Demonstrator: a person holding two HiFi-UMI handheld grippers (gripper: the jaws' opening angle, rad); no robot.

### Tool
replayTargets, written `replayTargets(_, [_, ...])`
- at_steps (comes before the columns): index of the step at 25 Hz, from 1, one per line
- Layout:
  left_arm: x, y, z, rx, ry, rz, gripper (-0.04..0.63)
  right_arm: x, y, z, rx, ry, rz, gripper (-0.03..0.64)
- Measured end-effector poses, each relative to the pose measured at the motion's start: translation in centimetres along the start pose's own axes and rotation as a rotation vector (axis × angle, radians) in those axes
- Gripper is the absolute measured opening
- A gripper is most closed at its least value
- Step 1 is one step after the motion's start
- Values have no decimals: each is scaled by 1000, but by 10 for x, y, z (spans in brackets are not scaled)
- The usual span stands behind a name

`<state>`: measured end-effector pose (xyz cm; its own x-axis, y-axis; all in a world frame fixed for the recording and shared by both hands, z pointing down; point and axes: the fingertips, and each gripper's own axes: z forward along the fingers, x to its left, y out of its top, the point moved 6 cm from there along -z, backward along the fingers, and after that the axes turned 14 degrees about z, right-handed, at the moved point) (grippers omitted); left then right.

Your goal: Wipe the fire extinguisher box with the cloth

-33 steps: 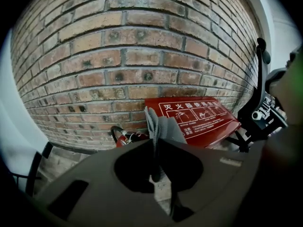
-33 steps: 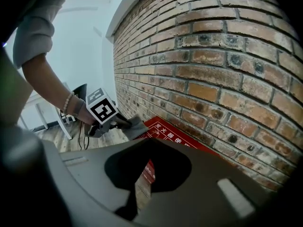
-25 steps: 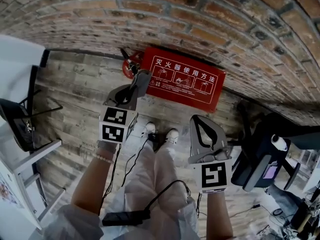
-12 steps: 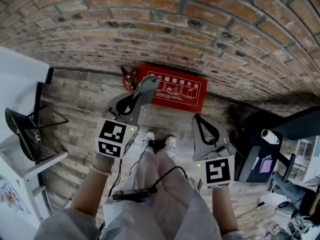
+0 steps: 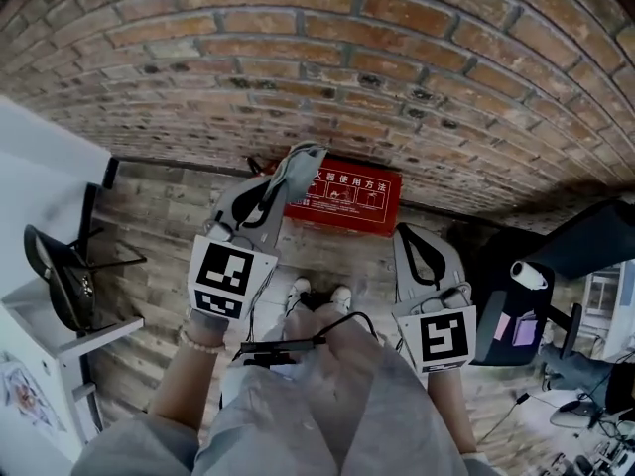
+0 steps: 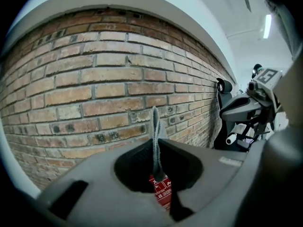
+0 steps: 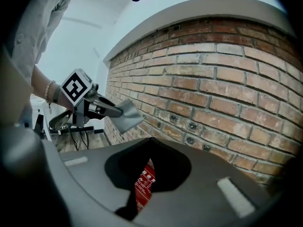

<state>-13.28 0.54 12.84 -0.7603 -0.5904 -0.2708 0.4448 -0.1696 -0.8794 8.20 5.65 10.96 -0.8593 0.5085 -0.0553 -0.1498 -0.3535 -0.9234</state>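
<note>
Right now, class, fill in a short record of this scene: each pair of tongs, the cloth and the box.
Left tongs: shut on grey cloth
Right tongs: shut, nothing between them
Red fire extinguisher box: on wooden plank floor, against brick wall
Cloth touching box: cannot tell

Red, white-lettered fire extinguisher box (image 5: 342,194) lies against the brick wall (image 5: 327,58) — grey cloth (image 5: 301,159), pinched in the left gripper (image 5: 290,169), over its left end.
</note>
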Motion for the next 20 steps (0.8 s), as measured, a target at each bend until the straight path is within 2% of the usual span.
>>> replayTargets(4, [-4,19,-18,-25,3,54,12,-2,15,-8,-33,-14,-9,9])
replayTargets(12, [-20,42,-33,-80,-11,57,12,-4,37,-18,-71,-27,-31,9])
replayTargets(17, [-21,55,-38,-107,-1,124,12,0,45,-19,-96,-16,-45,9])
replayTargets(20, [-21,62,-40,-131,0,127,12,2,49,-18,-102,-7,-51,9])
